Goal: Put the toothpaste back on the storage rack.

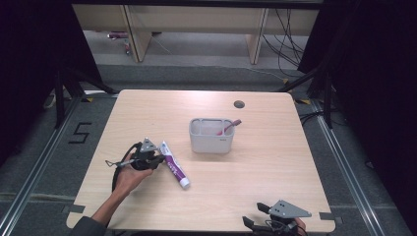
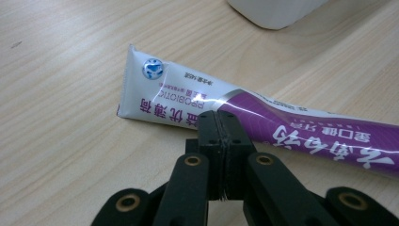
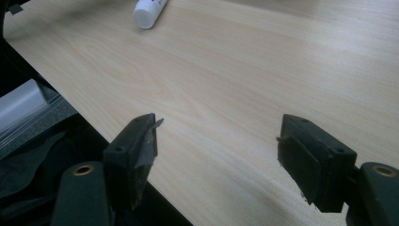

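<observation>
A white and purple toothpaste tube [image 1: 174, 169] lies flat on the wooden table [image 1: 255, 162], its cap toward the front. My left gripper [image 1: 160, 158] is at the tube's left side, shut, with a hand around its body. In the left gripper view the tips of the left gripper [image 2: 219, 115] overlap the near edge of the tube [image 2: 301, 127], pads pressed together with nothing between them. My right gripper [image 1: 255, 215] rests at the table's front edge. The right gripper view shows the right gripper [image 3: 216, 136] open over bare wood, with the tube's cap [image 3: 148, 12] far off.
A white holder [image 1: 211, 135] stands mid-table behind the tube, with a pink-handled item [image 1: 231, 127] leaning in it. Its corner [image 2: 273, 12] is in the left gripper view. A cable hole [image 1: 239, 104] lies near the back edge. Dark floor surrounds the table.
</observation>
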The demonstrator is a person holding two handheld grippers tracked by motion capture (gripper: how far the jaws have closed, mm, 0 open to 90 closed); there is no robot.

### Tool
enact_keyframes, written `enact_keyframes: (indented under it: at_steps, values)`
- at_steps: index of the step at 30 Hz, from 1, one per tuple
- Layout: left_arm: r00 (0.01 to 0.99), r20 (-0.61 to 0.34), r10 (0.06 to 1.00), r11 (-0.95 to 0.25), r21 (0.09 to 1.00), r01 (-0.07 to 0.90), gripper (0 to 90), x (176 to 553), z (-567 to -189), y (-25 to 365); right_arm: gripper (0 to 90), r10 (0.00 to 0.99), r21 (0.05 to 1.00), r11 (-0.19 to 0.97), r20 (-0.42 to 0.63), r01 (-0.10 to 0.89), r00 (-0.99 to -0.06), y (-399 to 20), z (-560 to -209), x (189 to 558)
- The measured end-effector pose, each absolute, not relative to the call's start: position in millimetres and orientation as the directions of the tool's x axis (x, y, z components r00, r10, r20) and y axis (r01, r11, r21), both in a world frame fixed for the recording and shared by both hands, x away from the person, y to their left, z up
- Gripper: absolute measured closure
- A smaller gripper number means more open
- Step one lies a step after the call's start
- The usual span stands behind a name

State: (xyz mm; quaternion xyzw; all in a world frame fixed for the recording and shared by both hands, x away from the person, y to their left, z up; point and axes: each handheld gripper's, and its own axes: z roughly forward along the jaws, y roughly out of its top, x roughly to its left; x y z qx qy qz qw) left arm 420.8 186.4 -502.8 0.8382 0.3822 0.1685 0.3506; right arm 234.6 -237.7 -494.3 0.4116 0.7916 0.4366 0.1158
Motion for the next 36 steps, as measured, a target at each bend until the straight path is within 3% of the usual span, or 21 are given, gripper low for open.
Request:
enact_keyframes:
  at_steps: [36]
  values:
    - [0.638, -0.057, 0.768, -0.415, 0.714, 0.563, 83.6, 437, -500, 171, 29.5, 0.749, 0.793, 0.266, 0.188, 0.548, -0.636, -239, -494, 235]
